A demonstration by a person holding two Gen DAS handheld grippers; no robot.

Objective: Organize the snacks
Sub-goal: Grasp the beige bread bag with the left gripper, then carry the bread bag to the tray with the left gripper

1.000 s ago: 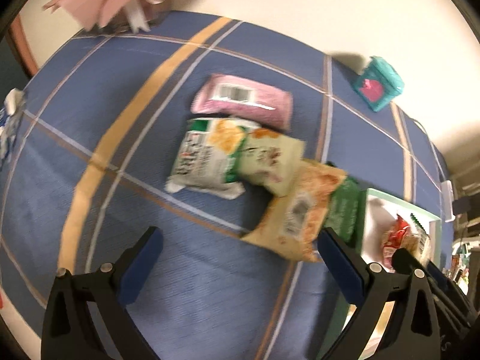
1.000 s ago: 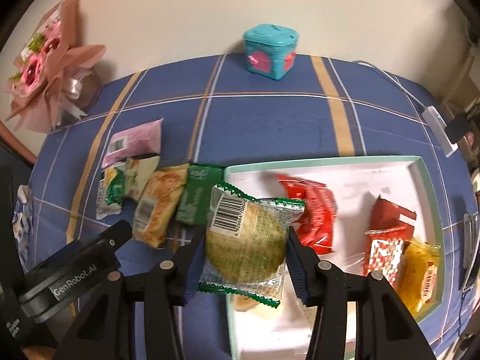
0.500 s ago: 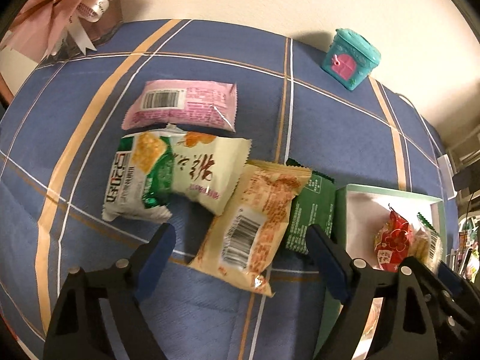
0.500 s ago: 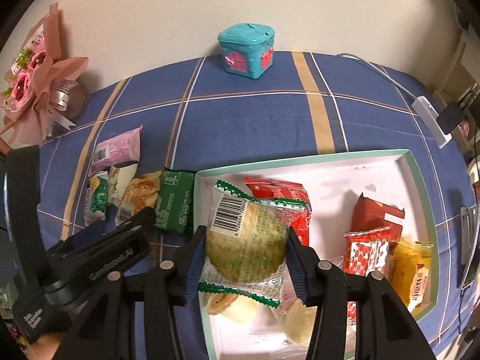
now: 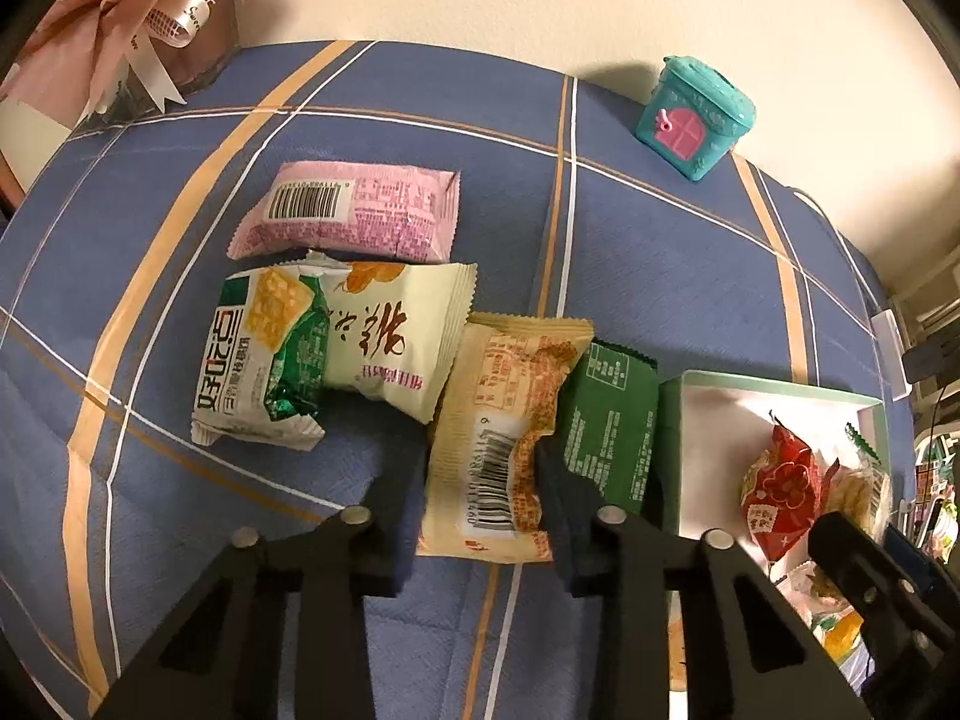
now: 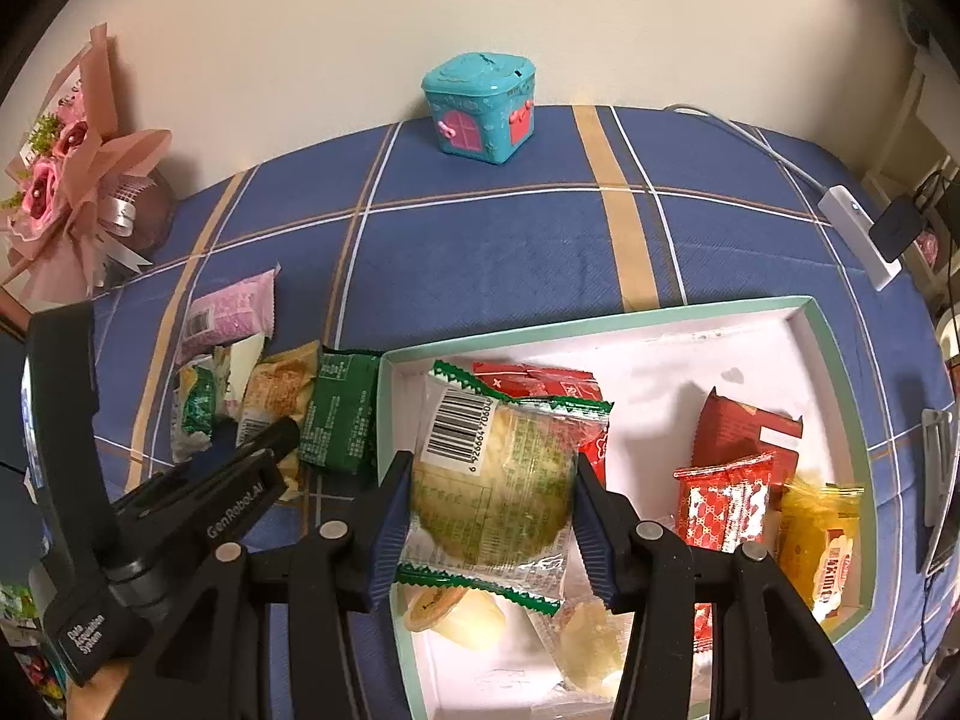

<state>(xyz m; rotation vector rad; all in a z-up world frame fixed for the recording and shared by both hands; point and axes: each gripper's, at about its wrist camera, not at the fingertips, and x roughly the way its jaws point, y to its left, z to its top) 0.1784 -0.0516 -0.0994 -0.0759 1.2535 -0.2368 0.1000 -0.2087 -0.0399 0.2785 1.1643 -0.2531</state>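
Five packets on bench (image 5: 660,252): pink (image 5: 354,213), green-white (image 5: 258,354), cream (image 5: 396,336), tan (image 5: 510,438), dark green (image 5: 609,426), all at 9 o'clock of the tray (image 6: 834,372).
Left tool (image 5: 480,480): jaws closing, pads pressing the tan packet's two sides.
Right tool (image 6: 492,510): clamped on a clear green-edged packet (image 6: 498,474), above the tray's 9 o'clock end.
Tray contents: red packets (image 6: 726,504), a yellow one (image 6: 822,546).

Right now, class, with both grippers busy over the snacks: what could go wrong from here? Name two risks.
1. The left gripper is closing on the tan snack packet, which overlaps the green packet and the cream packet; lifting may drag them.
2. The right gripper pinches a clear biscuit packet over the crowded tray; the squeeze could crack the biscuit.
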